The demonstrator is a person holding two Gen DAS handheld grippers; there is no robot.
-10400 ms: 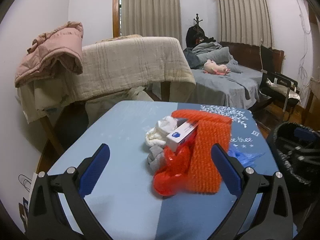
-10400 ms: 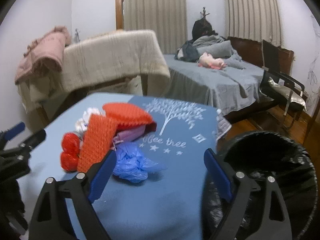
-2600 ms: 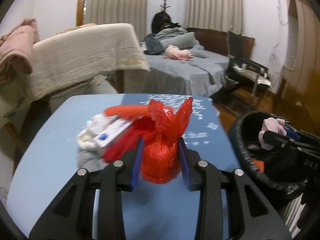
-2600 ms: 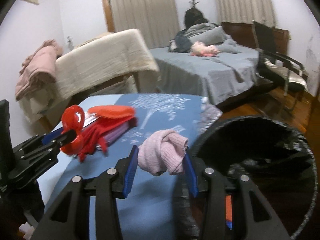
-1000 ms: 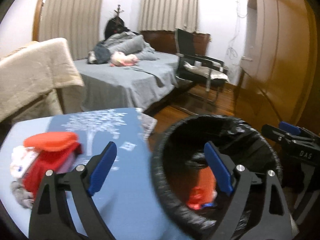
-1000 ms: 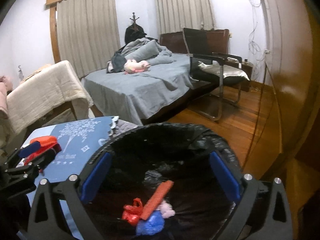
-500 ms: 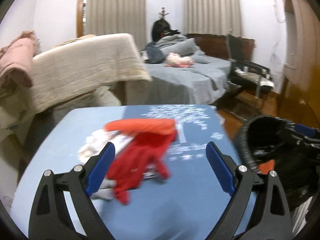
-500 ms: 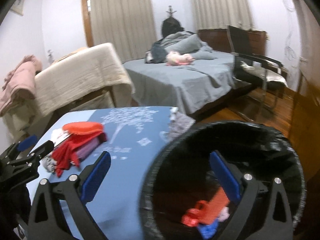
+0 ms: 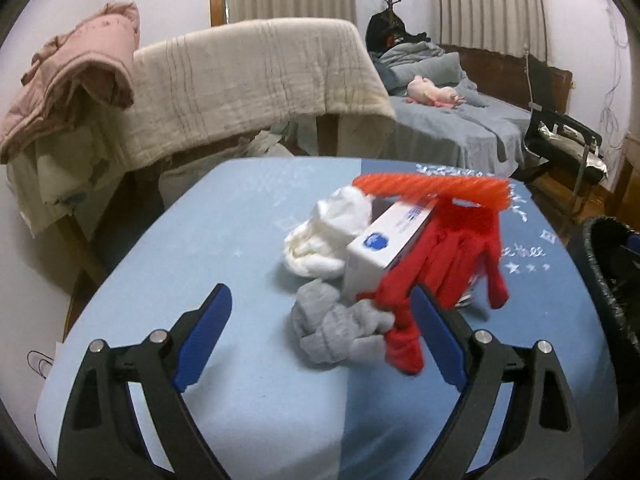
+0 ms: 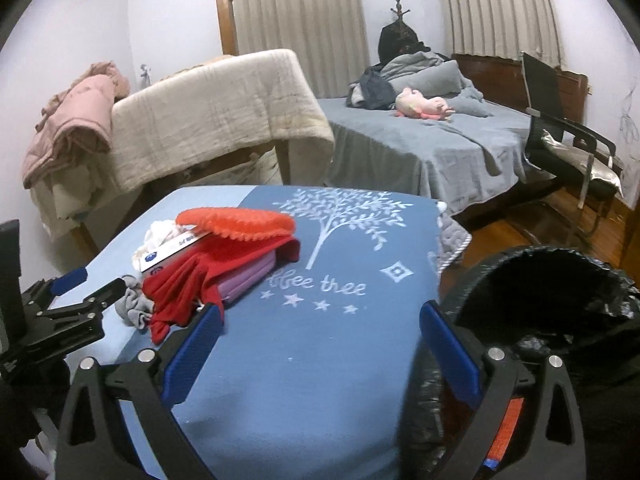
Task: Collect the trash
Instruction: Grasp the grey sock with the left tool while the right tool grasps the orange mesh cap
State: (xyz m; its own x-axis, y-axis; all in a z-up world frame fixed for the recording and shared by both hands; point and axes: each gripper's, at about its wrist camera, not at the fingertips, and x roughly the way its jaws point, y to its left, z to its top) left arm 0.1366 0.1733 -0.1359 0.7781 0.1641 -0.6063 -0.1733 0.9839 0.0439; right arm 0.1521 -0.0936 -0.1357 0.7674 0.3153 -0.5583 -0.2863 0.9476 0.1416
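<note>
A pile lies on the blue table (image 9: 224, 256): a grey wad (image 9: 340, 328), a white wad (image 9: 324, 236), a white box with a blue logo (image 9: 384, 240), red cloth (image 9: 448, 256) and an orange bristly strip (image 9: 432, 188). My left gripper (image 9: 320, 340) is open, low over the table, just before the grey wad. In the right wrist view the pile (image 10: 224, 256) is left of my open, empty right gripper (image 10: 320, 340), and the left gripper (image 10: 76, 296) shows at far left. A purple case (image 10: 248, 276) lies under the red cloth. The black-lined bin (image 10: 560, 300) stands at the table's right edge.
A beige blanket on a rack (image 9: 256, 80) and a pink jacket (image 9: 76, 76) stand behind the table. A grey bed (image 10: 432, 136) with a pink toy (image 10: 420, 106) and a black chair (image 10: 568, 140) are further back. The bin also shows in the left wrist view (image 9: 608, 280).
Both grippers have let their items go into the bin and swung back left over the table. The left gripper has come close to the pile; both stay open.
</note>
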